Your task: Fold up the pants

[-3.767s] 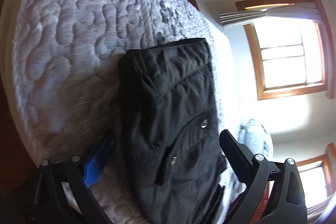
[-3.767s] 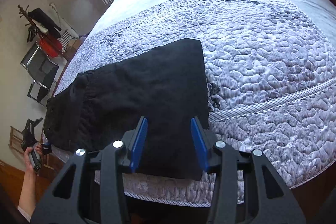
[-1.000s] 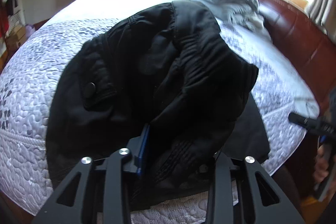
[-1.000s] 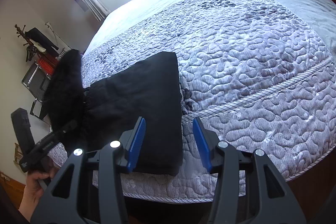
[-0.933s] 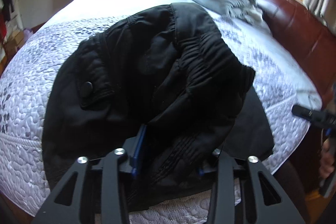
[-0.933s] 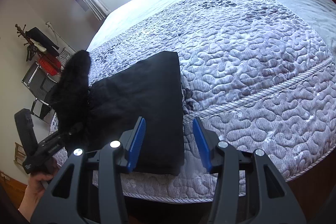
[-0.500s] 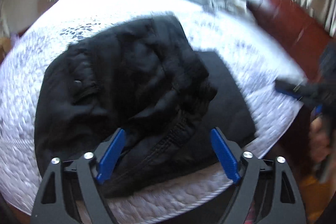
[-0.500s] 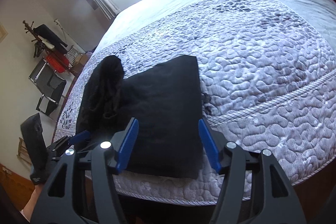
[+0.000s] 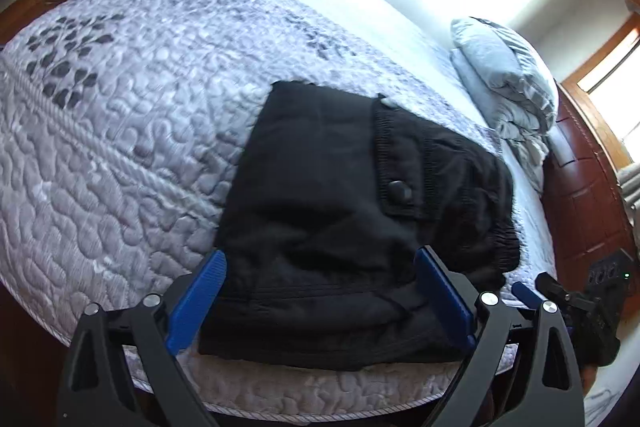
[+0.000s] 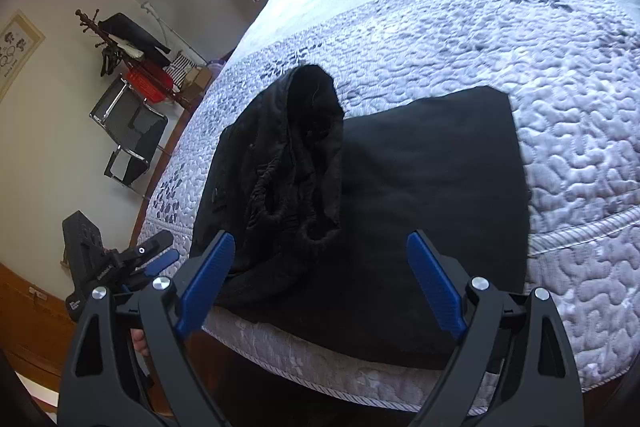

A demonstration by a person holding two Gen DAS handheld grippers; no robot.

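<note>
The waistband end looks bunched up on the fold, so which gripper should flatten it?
Probably left. The left gripper is open with the waistband ahead of it; the right gripper faces the smooth folded part of the pants.

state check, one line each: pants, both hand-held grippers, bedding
pants: folded over on the quilt, waistband end bunched on top, not flat.
left hand-held gripper: open, empty, at the near edge of the pants.
right hand-held gripper: open, empty.
quilt: spread flat.
duvet: crumpled by the headboard.
</note>
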